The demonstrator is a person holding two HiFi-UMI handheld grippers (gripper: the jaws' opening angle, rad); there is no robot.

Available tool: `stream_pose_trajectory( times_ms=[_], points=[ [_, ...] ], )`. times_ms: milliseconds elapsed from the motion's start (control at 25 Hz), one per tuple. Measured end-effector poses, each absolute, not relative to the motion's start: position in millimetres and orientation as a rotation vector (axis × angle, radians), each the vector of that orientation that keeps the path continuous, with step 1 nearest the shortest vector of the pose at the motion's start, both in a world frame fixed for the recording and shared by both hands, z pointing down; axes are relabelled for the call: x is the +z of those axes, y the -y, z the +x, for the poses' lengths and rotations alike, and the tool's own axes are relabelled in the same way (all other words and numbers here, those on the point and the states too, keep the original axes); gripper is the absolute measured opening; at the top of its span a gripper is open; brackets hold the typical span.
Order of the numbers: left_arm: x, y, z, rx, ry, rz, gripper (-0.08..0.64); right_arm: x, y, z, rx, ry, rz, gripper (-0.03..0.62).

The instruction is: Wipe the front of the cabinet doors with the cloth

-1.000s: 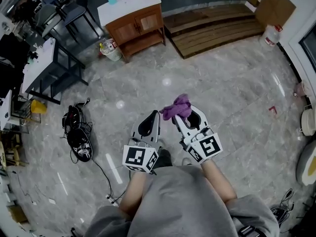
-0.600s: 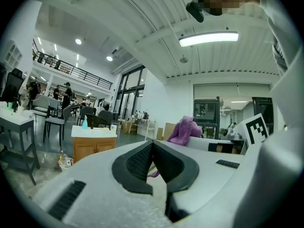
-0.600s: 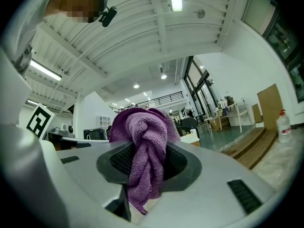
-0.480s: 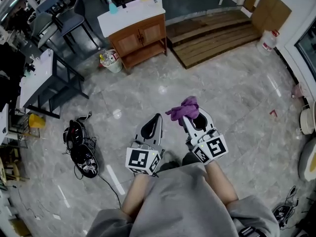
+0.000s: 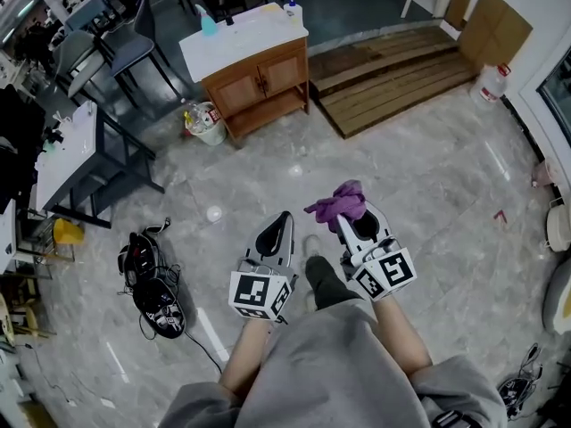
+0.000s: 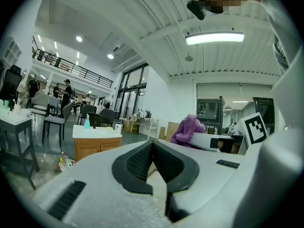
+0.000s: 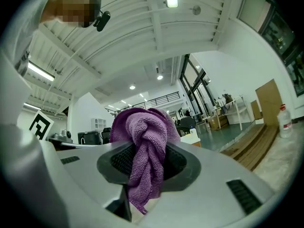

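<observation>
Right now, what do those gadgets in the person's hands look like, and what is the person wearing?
The left gripper and right gripper are white plastic shells, each tapering to two jaws lined with black ribbed pads. Each carries a cube with black-and-white square markers at its rear. The person wears a grey top; the forearms are uncovered.

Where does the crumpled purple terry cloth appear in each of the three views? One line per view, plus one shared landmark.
Head view: the crumpled purple terry cloth sits just right of centre, at the tip of the right gripper.
Left gripper view: right of centre, beyond the jaws.
Right gripper view: centre, clamped between the jaws.
Shared landmark: the white-topped wooden cabinet: upper left, left of centre, and peeking right of the cloth, respectively.
</observation>
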State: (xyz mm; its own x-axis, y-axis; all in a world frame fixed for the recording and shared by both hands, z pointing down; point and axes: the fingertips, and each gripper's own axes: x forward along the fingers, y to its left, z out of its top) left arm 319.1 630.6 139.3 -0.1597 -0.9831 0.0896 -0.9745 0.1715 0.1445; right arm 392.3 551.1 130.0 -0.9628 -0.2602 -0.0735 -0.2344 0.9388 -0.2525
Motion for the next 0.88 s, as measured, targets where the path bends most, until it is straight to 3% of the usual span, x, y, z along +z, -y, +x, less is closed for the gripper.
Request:
stream_pose_trajectory(
  times_ms=[880],
  points=[
    [147.0, -477.2, 167.2, -0.007, 2.261, 1.857, 0.008, 140.0, -391.2, 239.8, -0.495, -2.961, -0.348, 0.124]
  ],
)
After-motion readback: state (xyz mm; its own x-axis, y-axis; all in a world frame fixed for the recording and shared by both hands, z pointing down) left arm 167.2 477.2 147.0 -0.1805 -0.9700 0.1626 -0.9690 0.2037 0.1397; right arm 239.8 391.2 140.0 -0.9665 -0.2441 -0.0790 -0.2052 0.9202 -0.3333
